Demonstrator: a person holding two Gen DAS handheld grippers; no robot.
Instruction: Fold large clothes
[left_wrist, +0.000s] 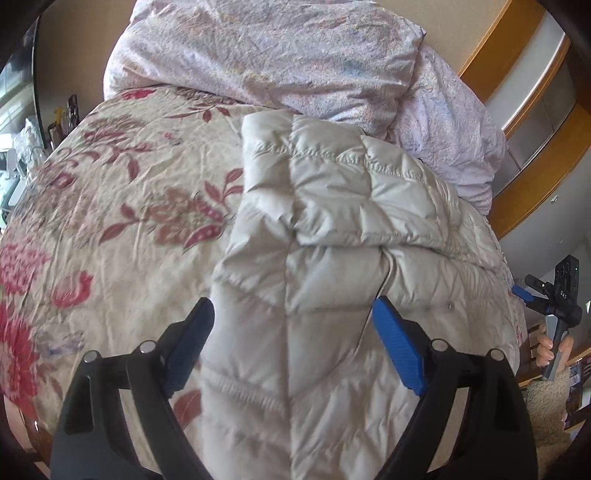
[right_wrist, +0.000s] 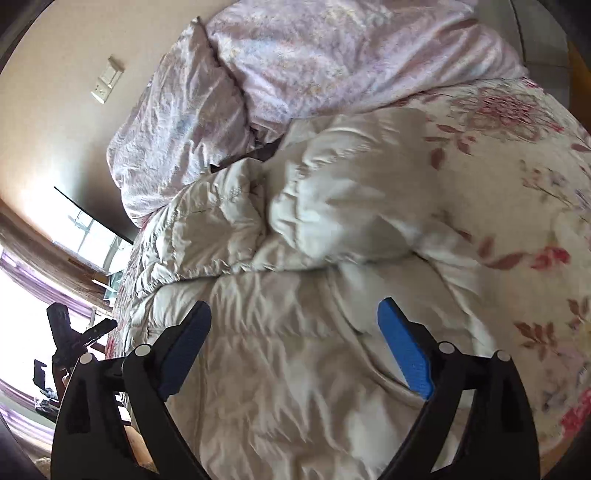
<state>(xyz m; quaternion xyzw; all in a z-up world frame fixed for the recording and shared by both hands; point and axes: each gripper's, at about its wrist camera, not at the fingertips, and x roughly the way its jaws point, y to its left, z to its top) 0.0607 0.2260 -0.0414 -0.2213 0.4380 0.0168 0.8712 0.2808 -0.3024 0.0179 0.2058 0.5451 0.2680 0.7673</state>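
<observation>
Jacket (left_wrist: 332, 258), pale quilted down, lies on the floral bedspread (left_wrist: 110, 192), its far end close against the crumpled lilac duvet (left_wrist: 266, 55). One fold is already in: a padded section is doubled over the jacket's middle, leaving a thick ridge across it.

Left gripper (left_wrist: 293, 317) hovers over the jacket's near half, jaws spread wide, pinching nothing. Right gripper (right_wrist: 293, 317) likewise hangs above the jacket, jaws spread, nothing held; that view is smeared, so finer detail is lost.

Judgement: next grip is for another fold. Take the near hem at two points well apart, one per gripper, biting through both layers of the slippery shell. Lift level, carry it over the ridge toward the duvet, and lay it down with edges matched. Down traps air, so press flat afterwards or the fold may spring open.
</observation>
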